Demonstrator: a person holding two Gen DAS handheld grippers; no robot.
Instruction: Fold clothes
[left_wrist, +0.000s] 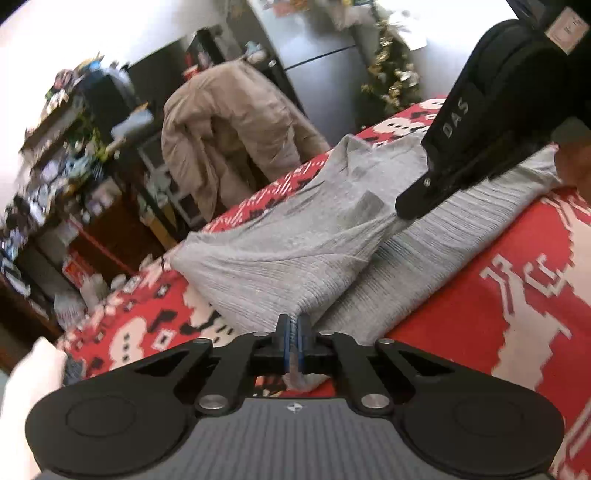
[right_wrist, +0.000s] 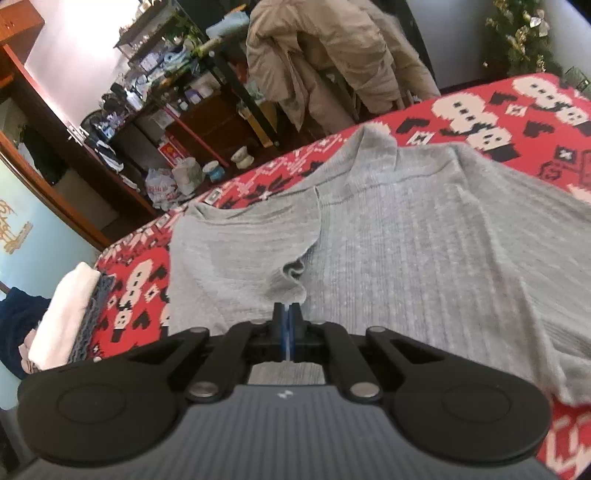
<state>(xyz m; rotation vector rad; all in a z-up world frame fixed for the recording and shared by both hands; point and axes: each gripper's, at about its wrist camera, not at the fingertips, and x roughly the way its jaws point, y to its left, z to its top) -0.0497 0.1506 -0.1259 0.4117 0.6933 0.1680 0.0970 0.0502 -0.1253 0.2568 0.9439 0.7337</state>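
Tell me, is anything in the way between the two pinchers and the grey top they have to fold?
Nothing visible is. The left gripper has its jaws shut on an edge of the grey top, and the right gripper is shut at the top's edge too. The top lies on the red patterned cloth.

The left black two-finger tool (left_wrist: 294, 334) pointed downward toward twelve o'clock, its blue-padded jaws pressed together on a fold of grey ribbed knit garment (left_wrist: 280, 258). The right black two-finger tool (right_wrist: 286, 321) was likewise angled down, jaws closed, pinching the same cloth's edge. In the left view, the right tool entered from two o'clock.
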